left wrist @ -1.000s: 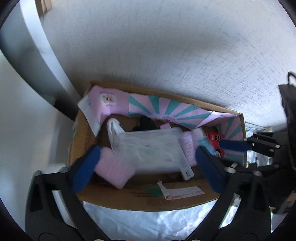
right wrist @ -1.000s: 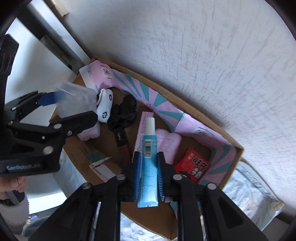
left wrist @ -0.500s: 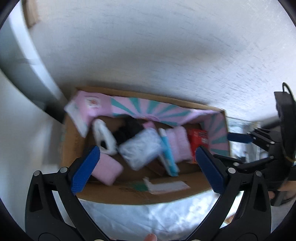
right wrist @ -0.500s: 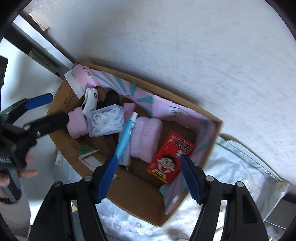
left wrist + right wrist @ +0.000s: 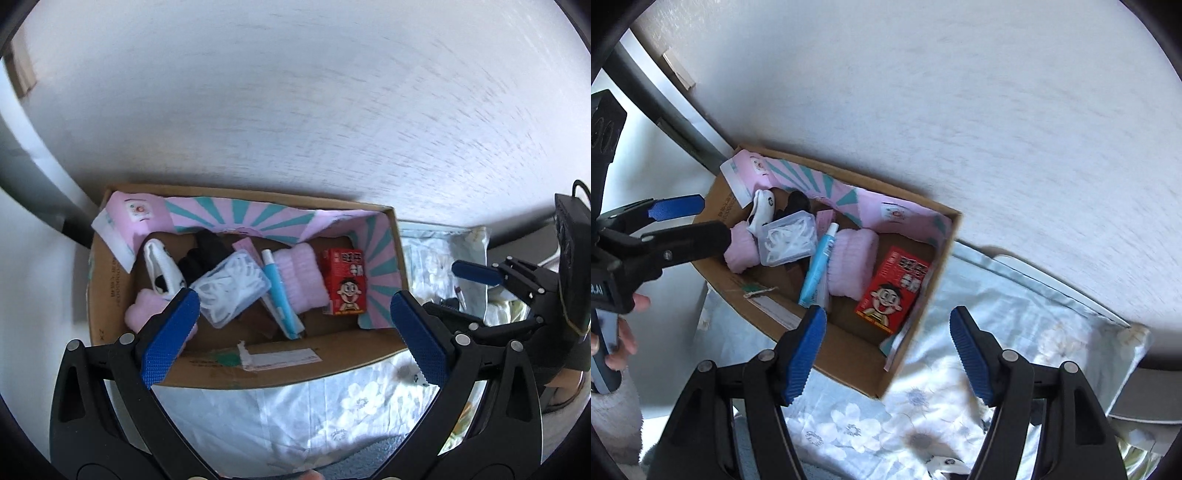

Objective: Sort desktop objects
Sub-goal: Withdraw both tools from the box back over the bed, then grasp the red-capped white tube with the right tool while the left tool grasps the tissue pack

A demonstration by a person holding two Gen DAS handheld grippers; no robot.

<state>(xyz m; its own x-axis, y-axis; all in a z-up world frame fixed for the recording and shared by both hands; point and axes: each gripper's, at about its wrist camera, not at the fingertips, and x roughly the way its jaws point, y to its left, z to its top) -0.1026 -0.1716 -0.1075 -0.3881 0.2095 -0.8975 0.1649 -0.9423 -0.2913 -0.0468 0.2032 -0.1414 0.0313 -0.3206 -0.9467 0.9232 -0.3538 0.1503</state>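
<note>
A cardboard box [image 5: 258, 362] [image 5: 849, 373] lined with pink and teal paper stands against the wall. Inside lie a clear plastic case of white picks [image 5: 231, 288] [image 5: 786, 238], a blue tube [image 5: 280, 295] [image 5: 818, 271], a pink fluffy roll [image 5: 303, 277] [image 5: 851, 264], a red carton [image 5: 345, 280] [image 5: 892, 291], a white sock [image 5: 162, 269] and a black scrunchie [image 5: 201, 254]. My left gripper [image 5: 295, 332] hangs open above the box's near wall, with nothing in it. My right gripper [image 5: 888, 350] is open over the box's right corner, also with nothing between its pads.
The box rests on a pale blue floral cloth [image 5: 314, 413] [image 5: 1015, 332]. A textured white wall [image 5: 295, 110] rises right behind it. A dark frame edge [image 5: 676, 110] runs at the left. A hand [image 5: 617, 339] holds the left gripper's handle.
The left gripper let the clear case fall into the box and the right gripper opened and let the blue tube go. Both grippers have since pulled up and back from the box.
</note>
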